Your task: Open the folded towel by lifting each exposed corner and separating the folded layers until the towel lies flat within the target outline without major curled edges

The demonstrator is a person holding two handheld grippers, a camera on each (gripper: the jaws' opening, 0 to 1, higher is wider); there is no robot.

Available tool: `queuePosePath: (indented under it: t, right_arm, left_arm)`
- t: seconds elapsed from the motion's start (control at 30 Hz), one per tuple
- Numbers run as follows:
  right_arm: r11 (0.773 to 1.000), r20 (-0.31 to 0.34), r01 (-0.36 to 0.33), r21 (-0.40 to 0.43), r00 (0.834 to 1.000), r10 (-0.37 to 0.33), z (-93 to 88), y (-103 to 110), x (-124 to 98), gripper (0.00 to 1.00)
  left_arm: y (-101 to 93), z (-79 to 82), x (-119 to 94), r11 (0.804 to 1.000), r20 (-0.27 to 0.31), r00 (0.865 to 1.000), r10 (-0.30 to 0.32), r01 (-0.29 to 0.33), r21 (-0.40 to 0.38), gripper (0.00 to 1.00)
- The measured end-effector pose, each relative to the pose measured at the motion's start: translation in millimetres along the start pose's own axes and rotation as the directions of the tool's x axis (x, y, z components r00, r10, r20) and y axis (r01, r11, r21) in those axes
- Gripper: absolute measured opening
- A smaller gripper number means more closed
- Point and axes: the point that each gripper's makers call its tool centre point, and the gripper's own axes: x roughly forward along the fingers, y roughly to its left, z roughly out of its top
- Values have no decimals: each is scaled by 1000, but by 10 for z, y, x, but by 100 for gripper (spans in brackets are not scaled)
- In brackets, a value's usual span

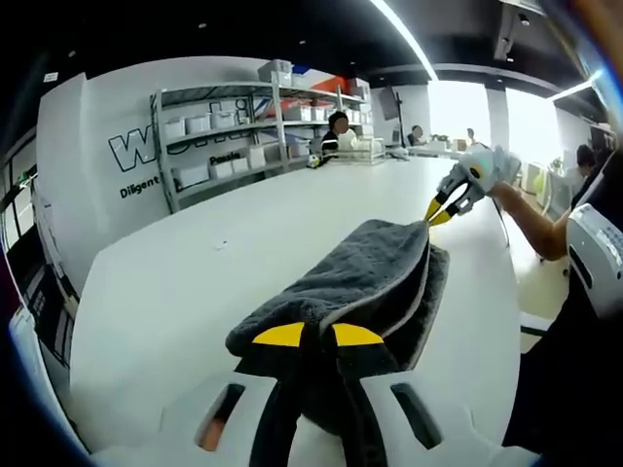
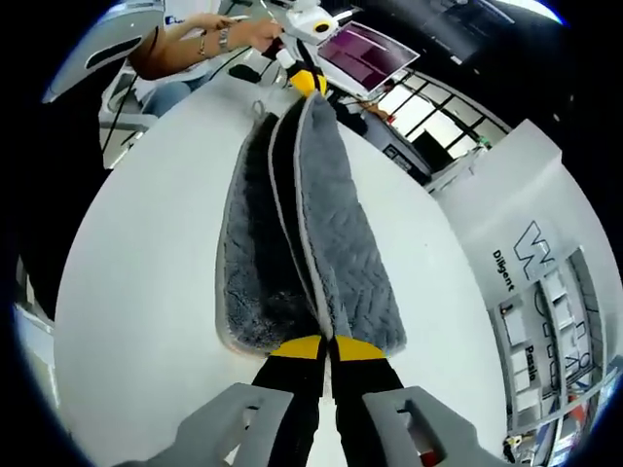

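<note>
white table (image 2: 146,292), towel (image 2: 331,243) (both claws pinching)

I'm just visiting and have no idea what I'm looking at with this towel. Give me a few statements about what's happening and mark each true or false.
1. The towel is grey. True.
2. Both grippers are pinching the towel. True: the left gripper and the right gripper are each shut on one end.
3. The towel lies spread out flat. False: it is folded, with its upper layer lifted between the grippers.
4. The table is black. False: it is white.
5. Shelves with boxes stand by the wall. True.
</note>
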Motion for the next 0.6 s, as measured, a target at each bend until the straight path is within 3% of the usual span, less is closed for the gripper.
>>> queuePosePath:
  t: [0.4, 0.6]
  right_arm:
    - [992, -5, 120, -25, 993, -120, 168, -450, -68, 0]
    - [978, -6, 203, -39, 979, -203, 278, -746, -96, 0]
  left_arm:
    - [105, 226, 2, 999, 40, 998, 39, -40, 27, 7]
    - [223, 310, 44, 996, 48, 996, 73, -76, 47, 7]
